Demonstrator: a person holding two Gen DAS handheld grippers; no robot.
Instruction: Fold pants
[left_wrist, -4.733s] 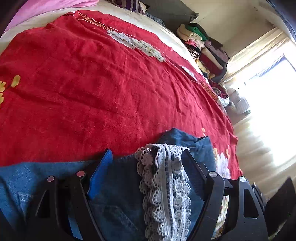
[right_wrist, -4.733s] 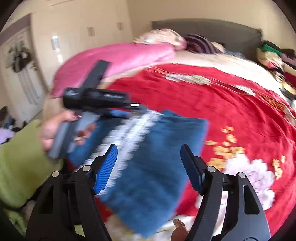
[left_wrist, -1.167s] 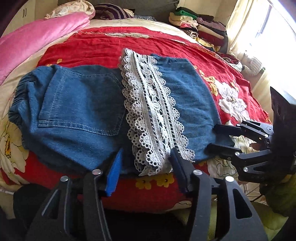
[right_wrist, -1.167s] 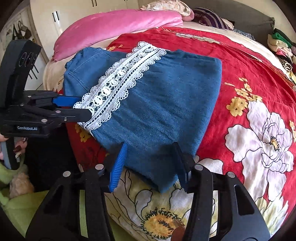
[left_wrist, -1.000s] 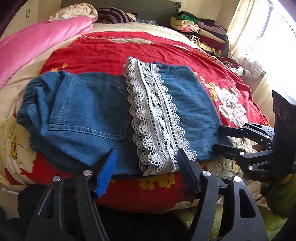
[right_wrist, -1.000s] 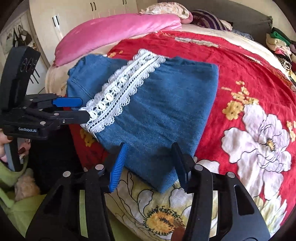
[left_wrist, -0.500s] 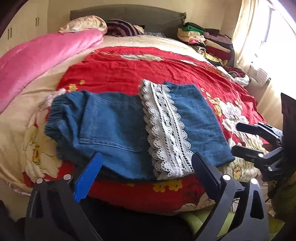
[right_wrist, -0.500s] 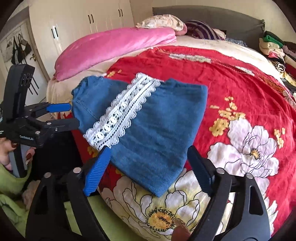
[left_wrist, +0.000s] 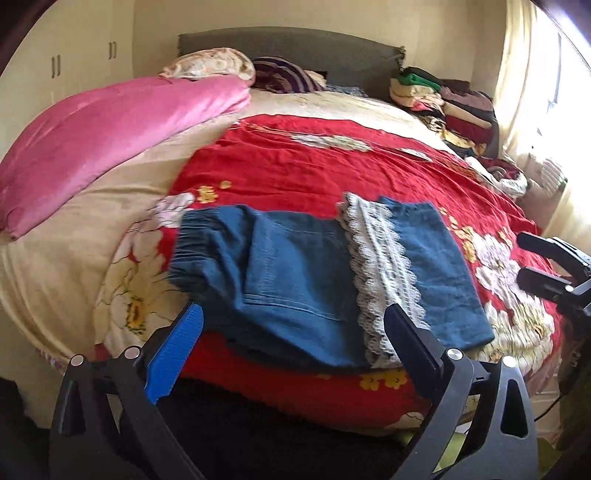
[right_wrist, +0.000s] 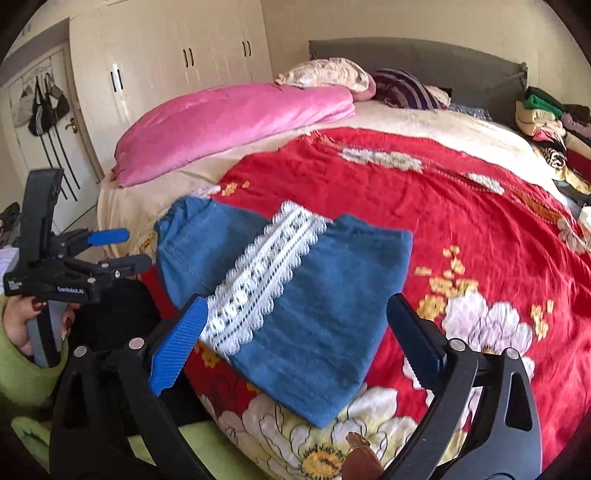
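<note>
At the near edge of the bed (left_wrist: 55, 280), the pants (left_wrist: 295, 273) lie folded on the red flowered bedspread (left_wrist: 295, 162), a white lace band (right_wrist: 258, 273) running across the denim. I hold my left gripper (left_wrist: 291, 343) just short of the pants, spread wide and holding nothing; my right gripper (right_wrist: 295, 332) hovers the same way at their other end, also spread wide and free of the cloth. From the right wrist view I see my left hand (right_wrist: 22, 325) gripping its handle beside the bed. Beyond the pants, a pink quilt (right_wrist: 236, 118) lies along the far left of the bed, pillows (right_wrist: 328, 74) rest against the grey headboard (right_wrist: 443, 62), and a pile of folded clothes (left_wrist: 443, 99) sits at the far right corner. Nothing lies between my grippers and the pants.
</note>
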